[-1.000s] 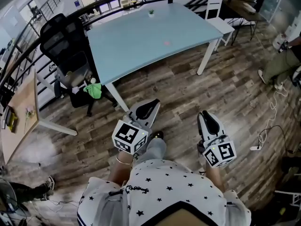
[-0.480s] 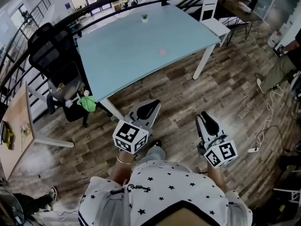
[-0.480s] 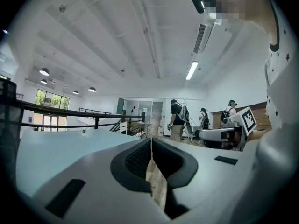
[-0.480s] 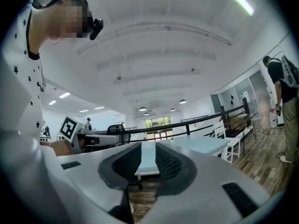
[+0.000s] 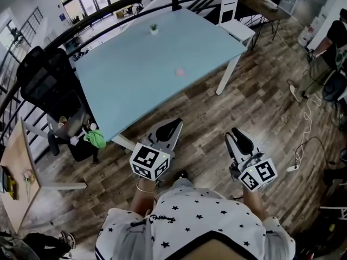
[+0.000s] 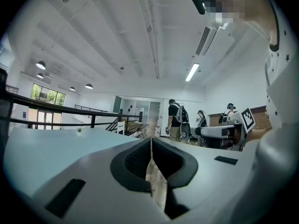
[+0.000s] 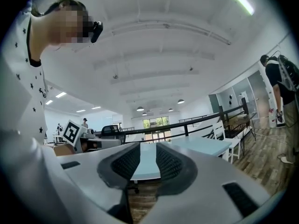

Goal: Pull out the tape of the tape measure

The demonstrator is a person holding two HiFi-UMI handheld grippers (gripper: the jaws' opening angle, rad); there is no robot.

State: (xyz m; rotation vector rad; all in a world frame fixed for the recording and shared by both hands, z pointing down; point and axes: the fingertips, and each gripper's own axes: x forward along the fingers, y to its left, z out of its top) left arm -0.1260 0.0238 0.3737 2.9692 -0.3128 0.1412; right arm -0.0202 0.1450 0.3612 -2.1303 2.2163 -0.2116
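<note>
Far left, a black mesh-backed office chair (image 5: pixel 43 83) stands at the end of the pale blue rectangular table (image 5: pixel 124 91), with a bright green cloth (image 5: pixel 96 138) at its seat. On the tabletop a small pink object (image 5: pixel 179 71) lies near the middle. It is too small for me to tell whether it is the tape measure. A tiny green potted plant (image 5: pixel 154 28) sits by the far edge. Both are well apart from my tongs.

My left gripper (image 5: pixel 173 124) hangs over the brown wood-plank floor (image 5: pixel 260 102), near the table's front edge. Its jaws are pressed together with nothing in them. My right gripper (image 5: pixel 238 134) is beside it, also over the floor. Its jaws have just been opening and now stand apart, and only the table shows through the gap.

At the far right a white chair (image 5: pixel 233 15) stands by the table's corner, and a person in a dark top (image 5: pixel 331 37) is at the frame's edge.
</note>
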